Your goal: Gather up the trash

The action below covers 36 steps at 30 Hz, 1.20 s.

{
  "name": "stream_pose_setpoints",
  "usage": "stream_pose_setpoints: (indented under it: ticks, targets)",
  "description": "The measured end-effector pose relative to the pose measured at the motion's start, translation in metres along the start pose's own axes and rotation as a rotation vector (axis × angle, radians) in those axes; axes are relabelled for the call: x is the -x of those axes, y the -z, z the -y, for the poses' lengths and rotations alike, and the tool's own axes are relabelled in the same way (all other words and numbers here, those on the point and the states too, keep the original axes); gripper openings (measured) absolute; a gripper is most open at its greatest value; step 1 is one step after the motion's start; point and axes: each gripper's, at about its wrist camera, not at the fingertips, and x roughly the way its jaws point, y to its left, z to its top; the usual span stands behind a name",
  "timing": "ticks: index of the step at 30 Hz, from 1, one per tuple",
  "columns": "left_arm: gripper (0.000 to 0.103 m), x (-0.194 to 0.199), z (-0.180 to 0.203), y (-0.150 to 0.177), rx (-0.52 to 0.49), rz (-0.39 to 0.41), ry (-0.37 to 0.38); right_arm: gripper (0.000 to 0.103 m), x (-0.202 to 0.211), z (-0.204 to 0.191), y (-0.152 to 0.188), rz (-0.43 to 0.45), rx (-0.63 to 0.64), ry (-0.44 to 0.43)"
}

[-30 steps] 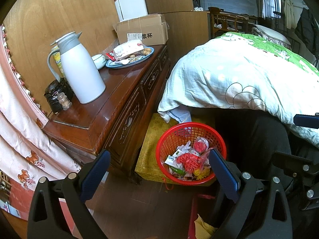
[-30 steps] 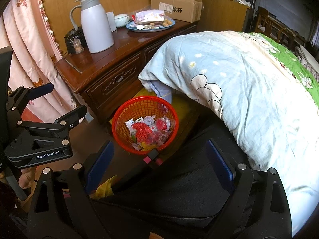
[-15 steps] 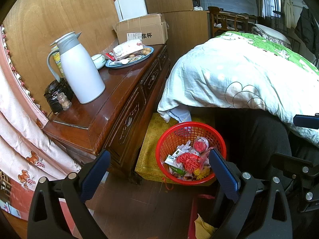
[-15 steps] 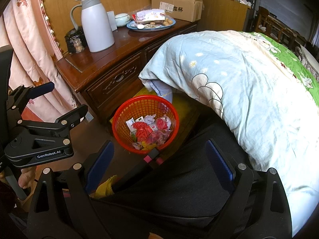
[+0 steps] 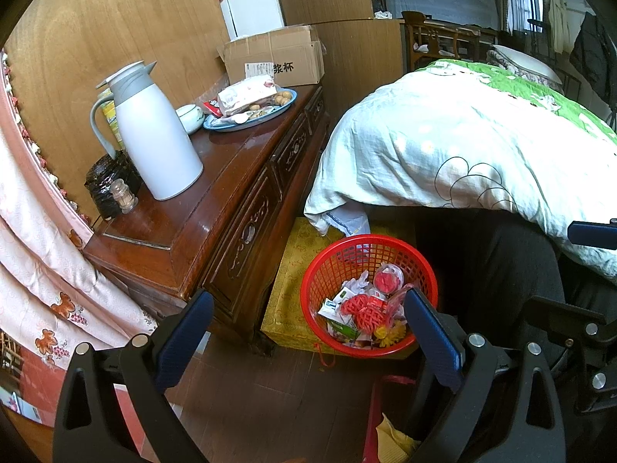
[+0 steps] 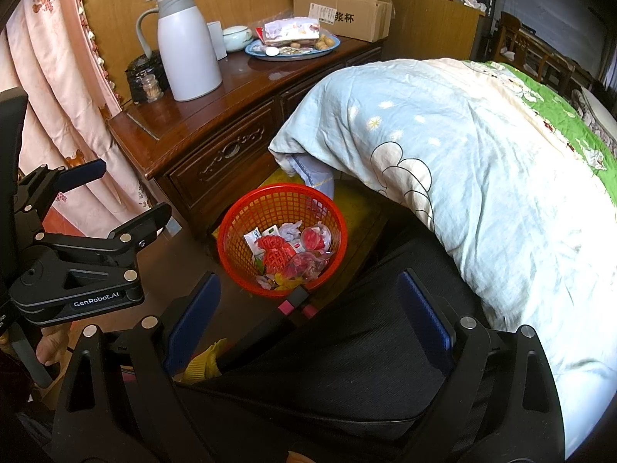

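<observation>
While you hold both tools over the dark wooden floor, the room in front of you is dominated by the bed under its pale blue cloud-printed quilt, with a green patterned cover further along it. Beside the bed runs the long carved dark-wood sideboard, backed by light wooden wall panelling and flanked by a pink embroidered curtain. At the sideboard's far end you have a brown cardboard box; nearer, a tall white thermos jug with a grey lid, then a blue oval tray of snacks, a small white lidded bowl and a little glass shaker.

On the floor between sideboard and bed, the round red plastic mesh basket stands on a yellow patterned mat; the collected trash, wrappers and red scraps, lies inside it.

Your left gripper has its blue-padded fingers spread wide with nothing between them, the basket just beyond. Your right gripper is likewise spread wide and empty, above a black mesh fabric surface near the basket
</observation>
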Motion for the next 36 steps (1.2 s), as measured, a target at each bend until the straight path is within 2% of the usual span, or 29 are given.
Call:
stream_pose_setpoints:
  ticks: [25,36]
  targets:
    - [0.097,-0.0022,0.0016,0.0018,0.0,-0.007,0.008,0.089,0.0004,0.0,-0.0003,-0.001,0.0,0.0]
    - [0.097,0.0015,-0.0006,0.0012,0.005,0.023,0.027,0.089,-0.0002,0.0003,-0.0003,-0.001,-0.001,-0.001]
